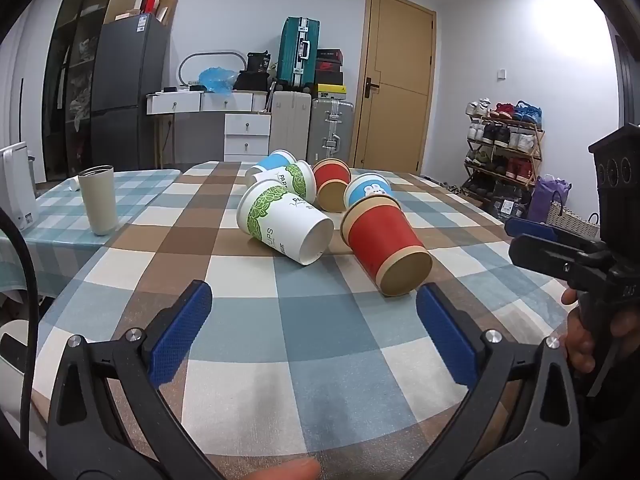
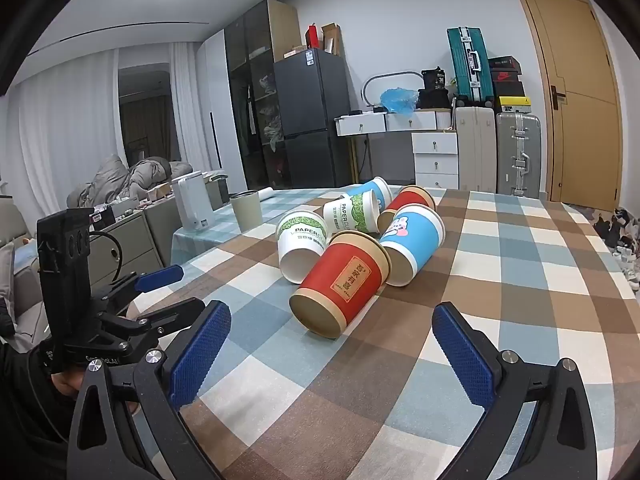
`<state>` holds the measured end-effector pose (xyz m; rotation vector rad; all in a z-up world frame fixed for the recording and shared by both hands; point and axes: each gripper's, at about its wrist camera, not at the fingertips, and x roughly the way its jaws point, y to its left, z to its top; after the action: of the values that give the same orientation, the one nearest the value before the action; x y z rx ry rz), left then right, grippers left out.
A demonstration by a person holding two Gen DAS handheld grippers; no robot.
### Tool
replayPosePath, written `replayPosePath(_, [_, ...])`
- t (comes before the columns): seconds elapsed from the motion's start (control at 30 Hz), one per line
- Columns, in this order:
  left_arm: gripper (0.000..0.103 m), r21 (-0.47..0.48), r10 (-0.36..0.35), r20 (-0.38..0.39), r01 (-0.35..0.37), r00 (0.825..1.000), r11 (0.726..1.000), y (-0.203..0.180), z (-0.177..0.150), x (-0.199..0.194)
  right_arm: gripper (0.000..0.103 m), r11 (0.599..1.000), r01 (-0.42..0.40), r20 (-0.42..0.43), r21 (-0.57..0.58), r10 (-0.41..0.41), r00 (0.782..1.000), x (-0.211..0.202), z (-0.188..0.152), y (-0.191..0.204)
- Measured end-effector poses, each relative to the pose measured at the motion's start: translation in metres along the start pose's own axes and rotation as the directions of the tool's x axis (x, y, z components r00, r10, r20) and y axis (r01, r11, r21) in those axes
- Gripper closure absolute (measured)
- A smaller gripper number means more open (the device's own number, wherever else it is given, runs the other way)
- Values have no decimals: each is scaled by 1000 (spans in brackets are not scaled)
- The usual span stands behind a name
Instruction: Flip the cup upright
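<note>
Left wrist view: the left gripper (image 1: 314,306) is held with its jaws spread wide and nothing between them, low over the checked tablecloth (image 1: 340,340). A cluster of paper cups lies tipped ahead. The nearest red cup (image 1: 384,240) lies on its side just ahead of the right-hand pad, base toward the tool. A green-leaf cup (image 1: 280,224) lies beside it, straight ahead. An upright cream tumbler (image 1: 98,200) stands well off to the left.

Right wrist view: the right gripper (image 2: 332,326) is likewise spread and empty. The red cup (image 2: 340,284) lies directly ahead, centred between the pads, touching a blue rabbit cup (image 2: 412,244).

The red cup should be grasped mid-wall with light pressure, since thin paper probably crushes, then lifted clear of its neighbours before being rotated base-down.
</note>
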<state>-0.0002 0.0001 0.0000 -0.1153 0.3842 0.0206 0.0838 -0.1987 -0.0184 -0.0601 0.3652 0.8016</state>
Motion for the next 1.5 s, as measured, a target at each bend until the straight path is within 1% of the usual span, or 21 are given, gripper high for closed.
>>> replayPosePath(1.5, [1, 8, 3, 1, -3, 1000, 1000, -1, 0, 0, 0, 1000, 3, -10, -1, -3, 1000, -1, 0, 0])
